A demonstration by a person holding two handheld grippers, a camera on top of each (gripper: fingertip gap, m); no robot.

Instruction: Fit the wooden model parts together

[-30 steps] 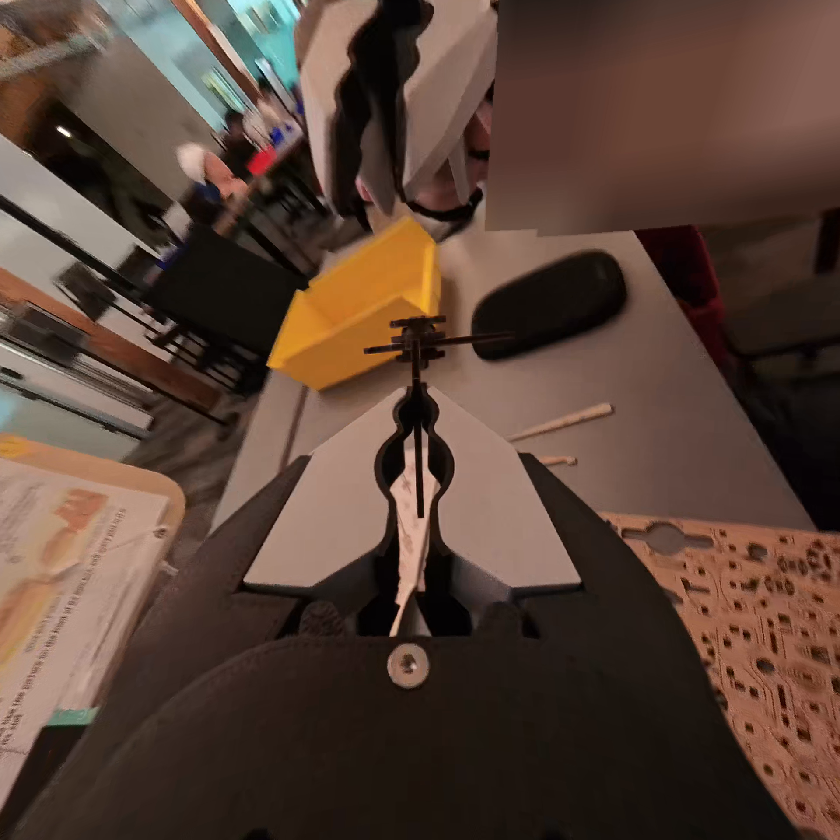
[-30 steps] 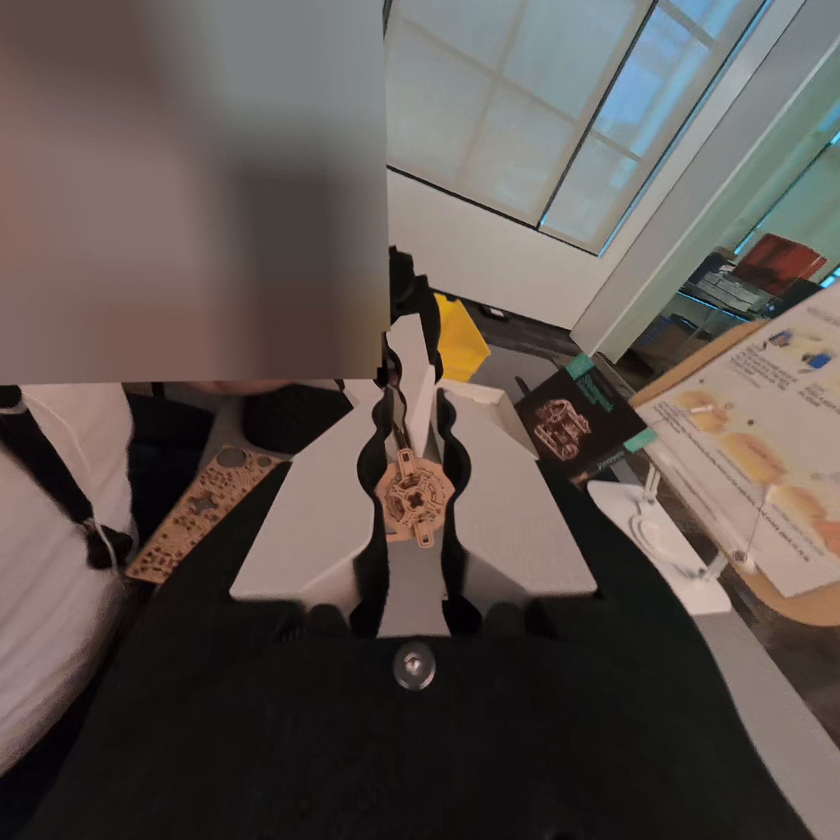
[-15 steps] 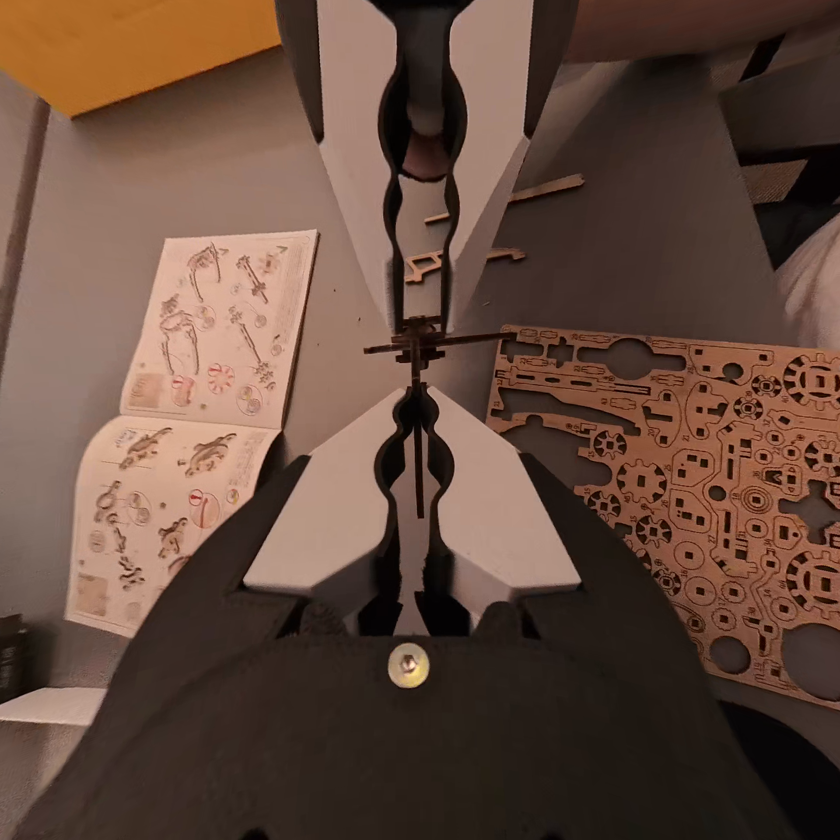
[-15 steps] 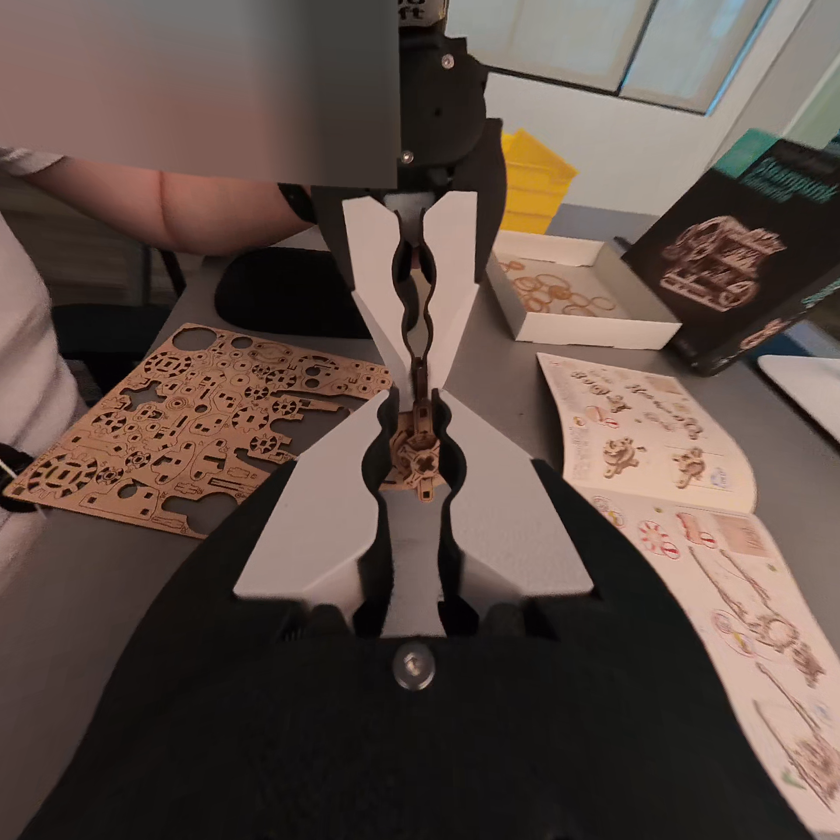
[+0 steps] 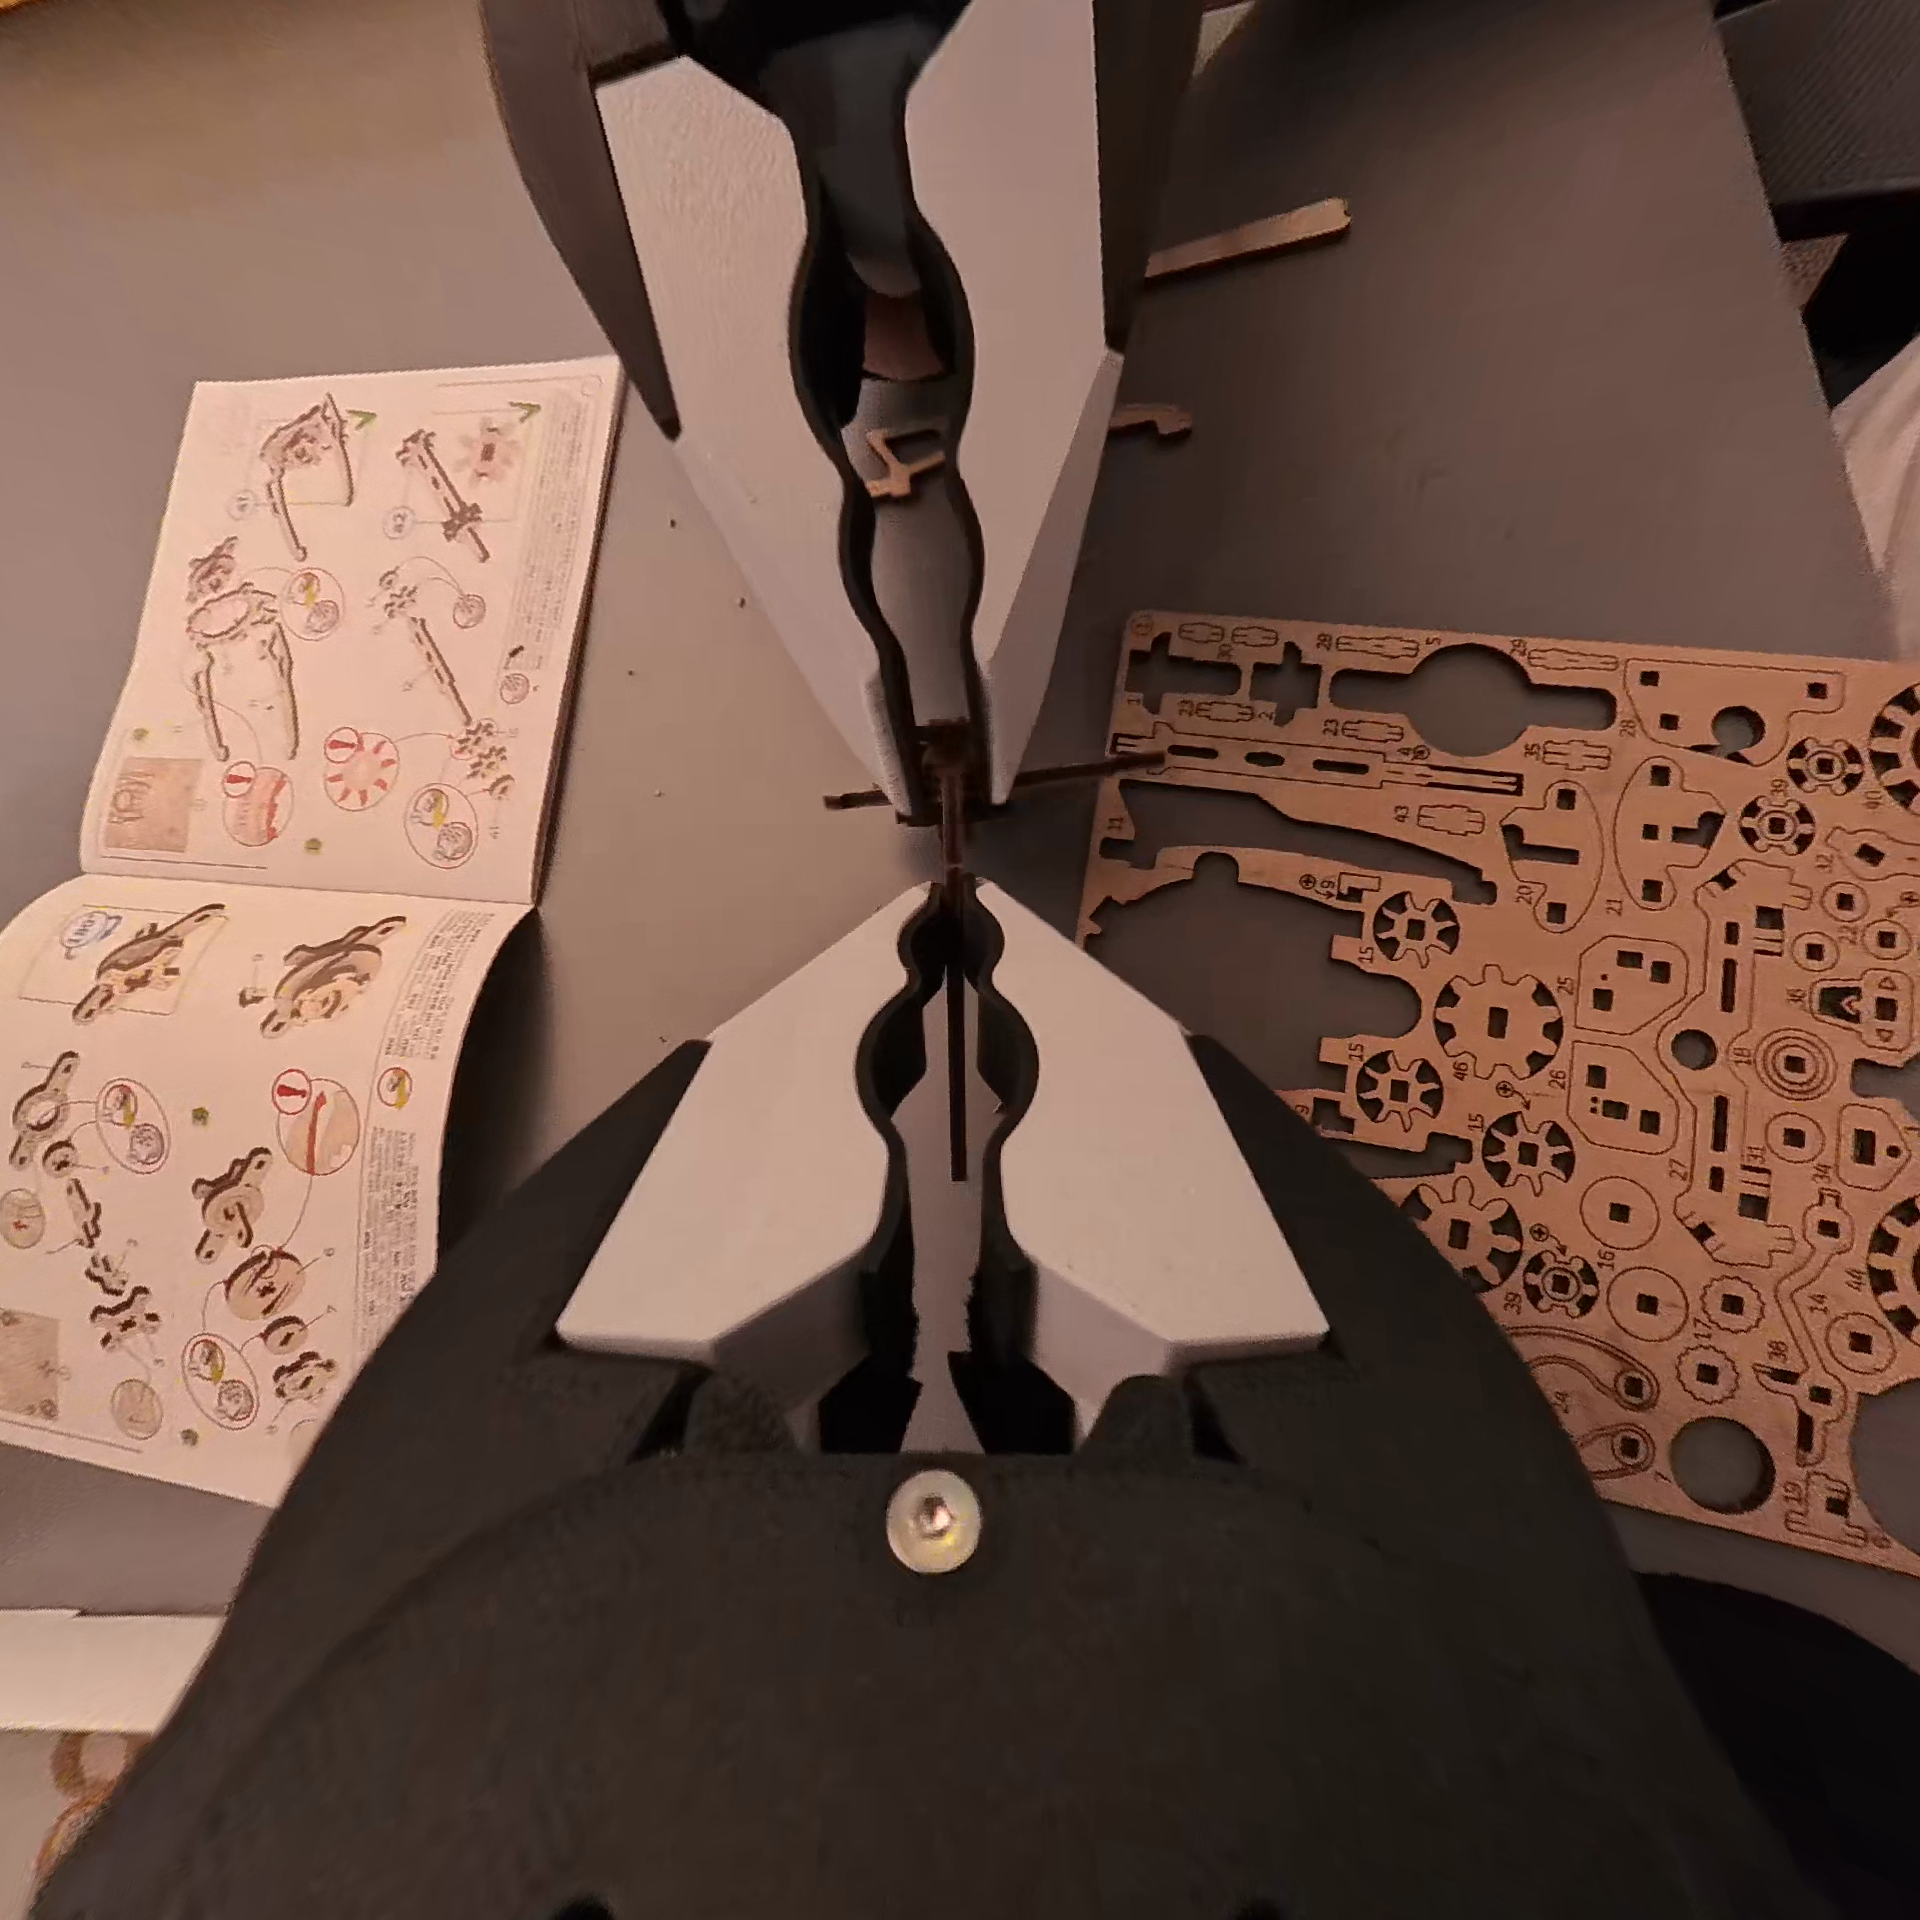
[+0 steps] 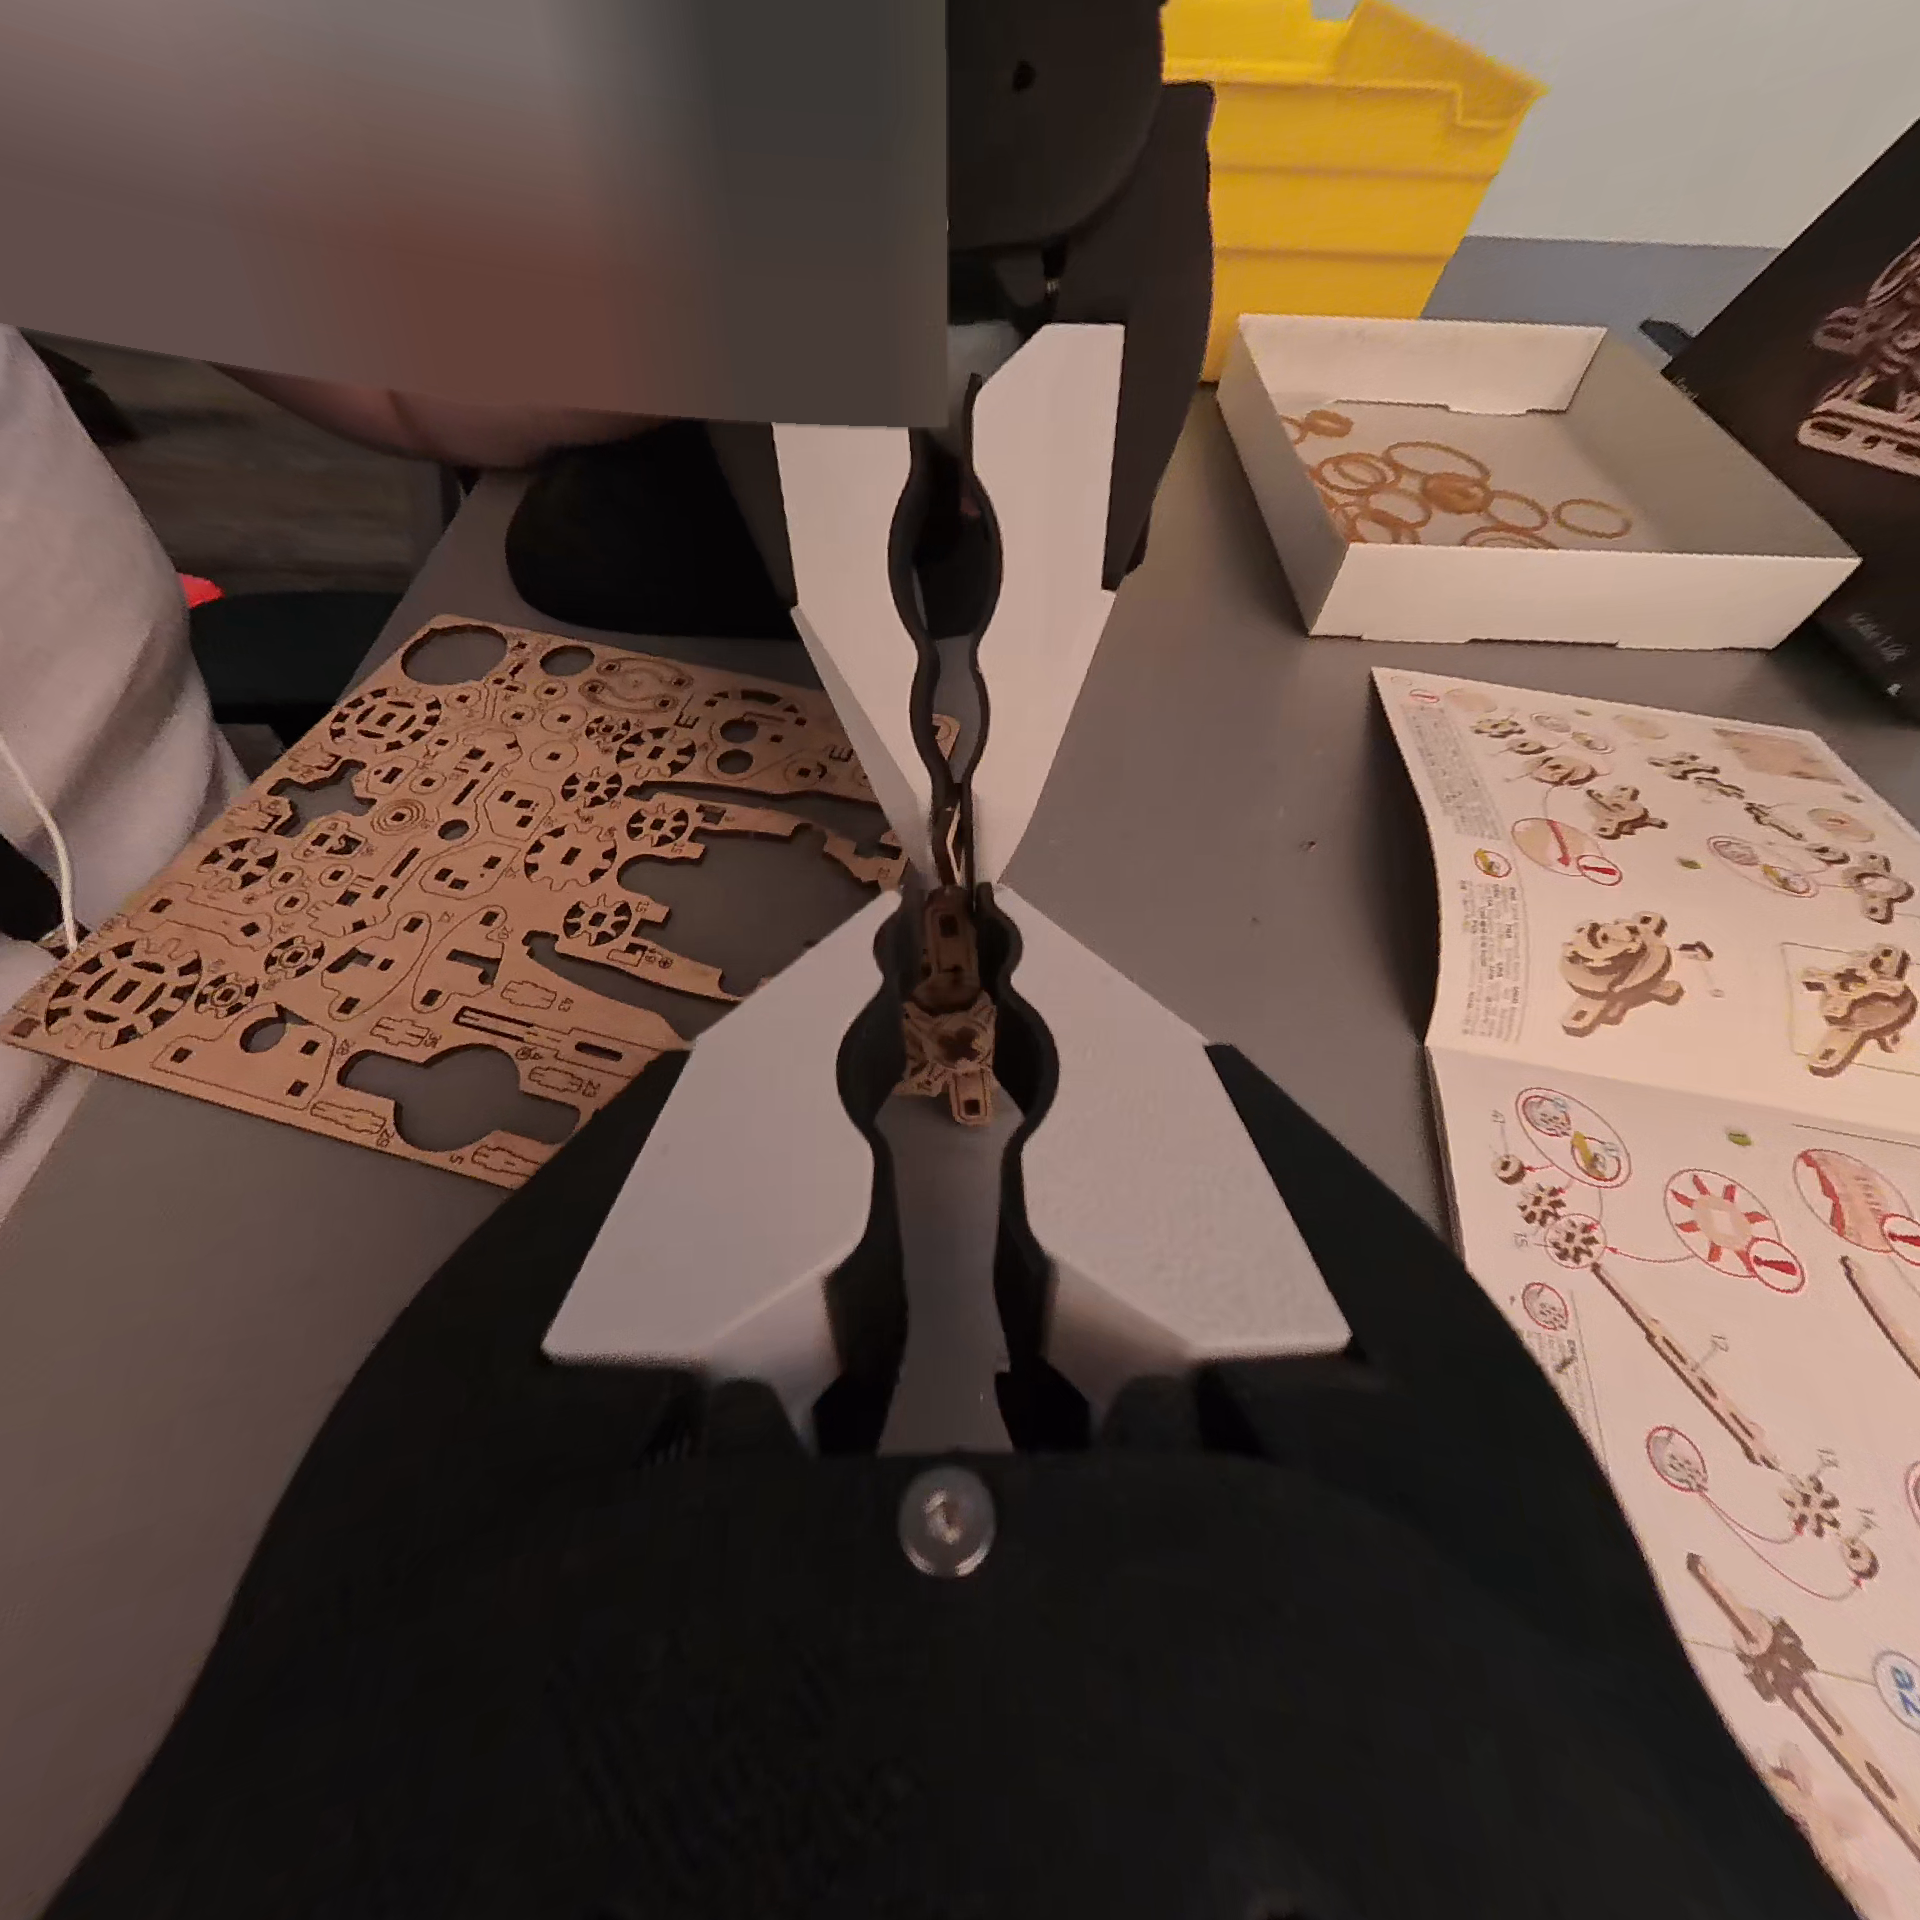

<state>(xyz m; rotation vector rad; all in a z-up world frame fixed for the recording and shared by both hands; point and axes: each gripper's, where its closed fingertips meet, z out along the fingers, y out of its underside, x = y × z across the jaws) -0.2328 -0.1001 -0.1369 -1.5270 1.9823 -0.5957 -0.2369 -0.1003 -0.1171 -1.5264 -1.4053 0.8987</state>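
Left wrist view, left to right: instruction booklet (image 5: 301,831) on the desk (image 5: 665,644), left hand-held gripper (image 5: 951,902) closed narrow on a thin wooden axle strip (image 5: 956,1049), punched part sheet (image 5: 1558,1039) at right. The far right hand-held gripper (image 5: 940,774) meets it tip to tip above the desk, closed on a small gear hub (image 6: 951,1039) with cross-pieces. Judged step: pressing hub onto strip; keep both parts collinear, push straight, avoid twist that could snap the thin wood

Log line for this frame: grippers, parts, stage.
left gripper: shut on thin wooden strip | right gripper: shut on gear assembly | stage: tips facing, parts meeting
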